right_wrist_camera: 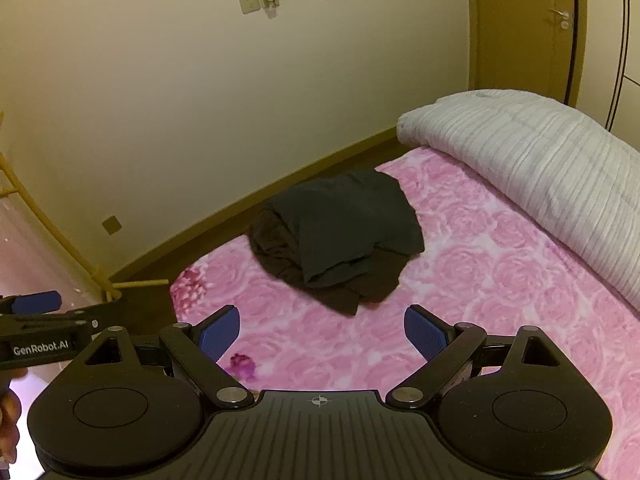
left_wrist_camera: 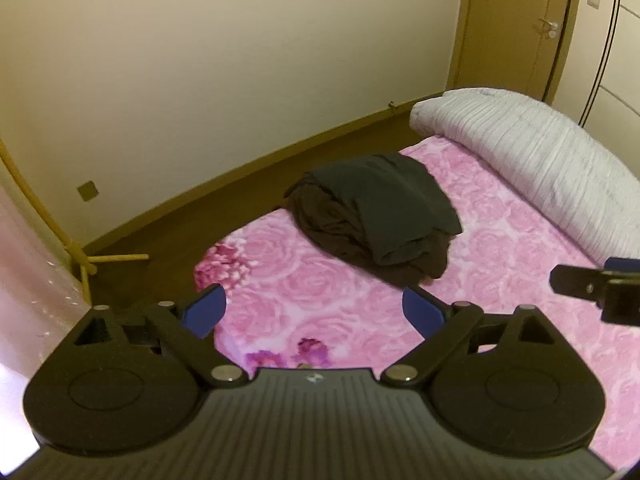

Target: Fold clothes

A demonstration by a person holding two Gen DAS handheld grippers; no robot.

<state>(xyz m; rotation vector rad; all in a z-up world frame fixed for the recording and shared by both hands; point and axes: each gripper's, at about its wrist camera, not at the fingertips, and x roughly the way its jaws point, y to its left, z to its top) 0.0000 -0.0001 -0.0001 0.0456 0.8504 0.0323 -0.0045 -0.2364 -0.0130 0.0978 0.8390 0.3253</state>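
Note:
A heap of dark clothes (left_wrist_camera: 376, 212) lies on the pink rose-patterned bed cover (left_wrist_camera: 320, 292), a dark grey piece on top of a brown one. The same clothes heap (right_wrist_camera: 336, 236) shows in the right wrist view, on the bed cover (right_wrist_camera: 500, 280). My left gripper (left_wrist_camera: 314, 312) hovers above the cover, short of the heap, open with nothing between its blue pads. My right gripper (right_wrist_camera: 322, 334) hangs likewise open and empty, just short of the heap. Each gripper shows at the edge of the other's view: the right gripper (left_wrist_camera: 592, 280) and the left gripper (right_wrist_camera: 36, 320).
A rolled white quilt (left_wrist_camera: 532, 160) lies along the bed's far right side. Beyond the bed's left edge are brown floor (left_wrist_camera: 168, 232), a yellow wooden stand (left_wrist_camera: 84, 256) and a cream wall. A brown door (right_wrist_camera: 528, 28) stands at the back right. A hand (right_wrist_camera: 8, 420) shows bottom left.

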